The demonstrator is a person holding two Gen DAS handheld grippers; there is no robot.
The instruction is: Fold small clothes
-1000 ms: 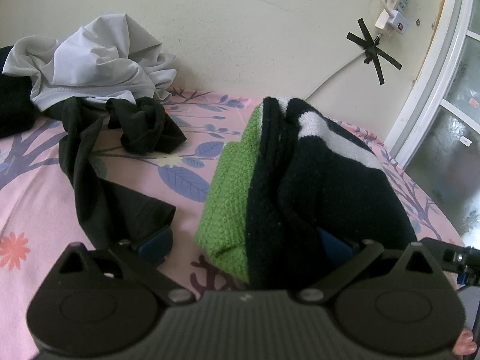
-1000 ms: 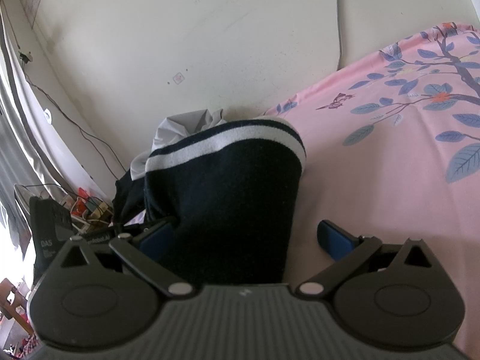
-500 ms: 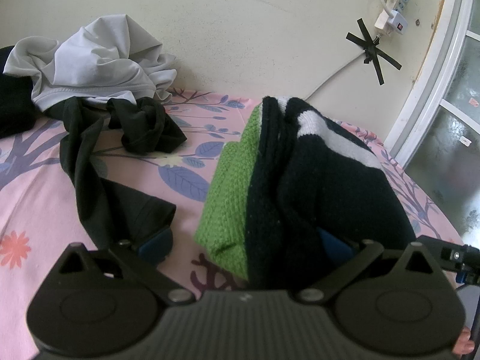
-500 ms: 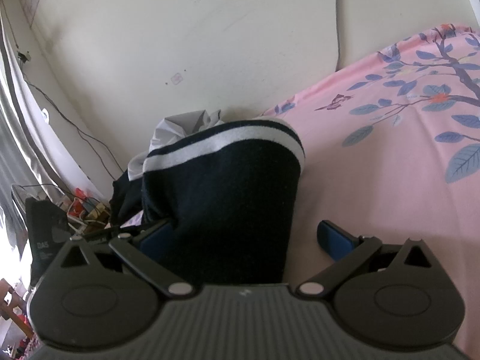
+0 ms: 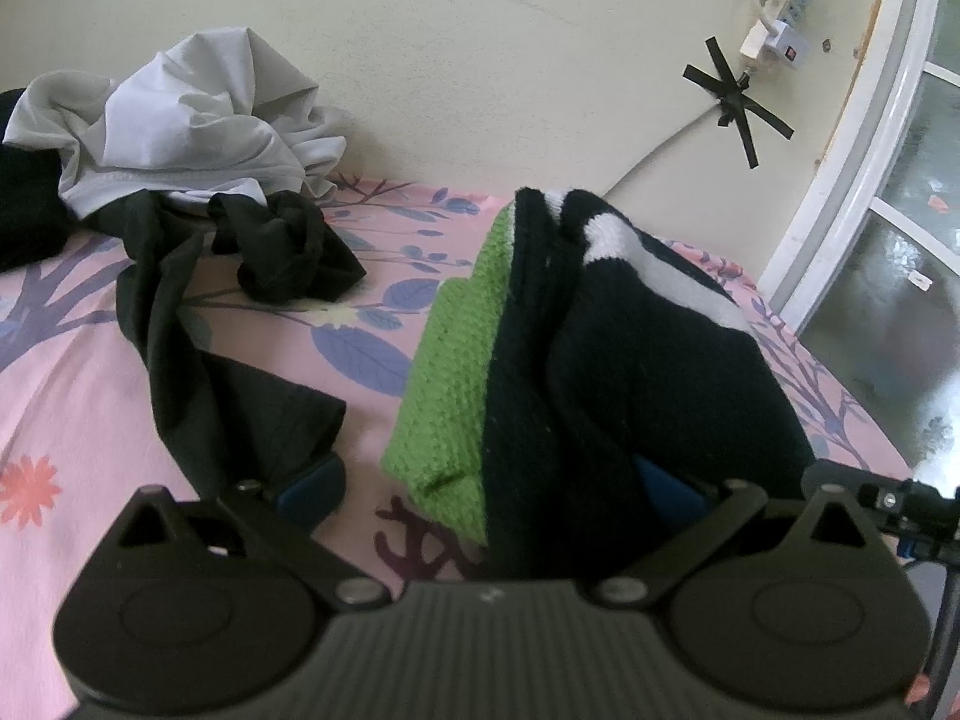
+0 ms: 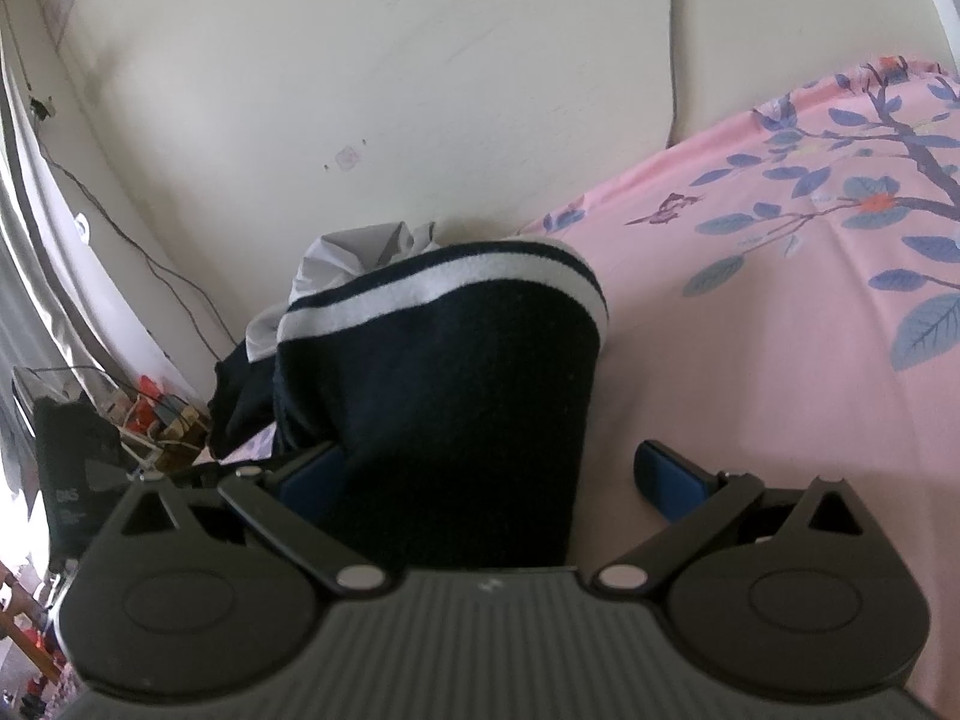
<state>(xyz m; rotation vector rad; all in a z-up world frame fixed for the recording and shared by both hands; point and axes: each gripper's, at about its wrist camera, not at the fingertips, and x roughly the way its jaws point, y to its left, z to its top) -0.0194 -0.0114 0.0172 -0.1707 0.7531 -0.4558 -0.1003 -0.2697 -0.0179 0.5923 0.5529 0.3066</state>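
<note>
A folded dark navy knit with a white stripe [image 5: 630,360] lies on a green knit piece [image 5: 450,378] on the pink floral bedsheet [image 5: 60,396]. My left gripper [image 5: 489,480] is open, its blue pads wide apart, with the edge of this stack between them. In the right wrist view the same navy knit [image 6: 456,396] fills the gap of my right gripper [image 6: 492,477], which is also open. Its left pad [image 6: 312,474] touches the cloth and its right pad [image 6: 672,480] stands apart over bare sheet [image 6: 780,390].
A long black garment [image 5: 198,372] trails across the sheet to the left, reaching my left pad. A crumpled pale grey garment [image 5: 180,126] is heaped against the wall. A window frame [image 5: 840,180] borders the right. Clutter [image 6: 156,420] sits beyond the bed's edge.
The right wrist view has shifted very slightly. The clothes and the left gripper have stayed where they were.
</note>
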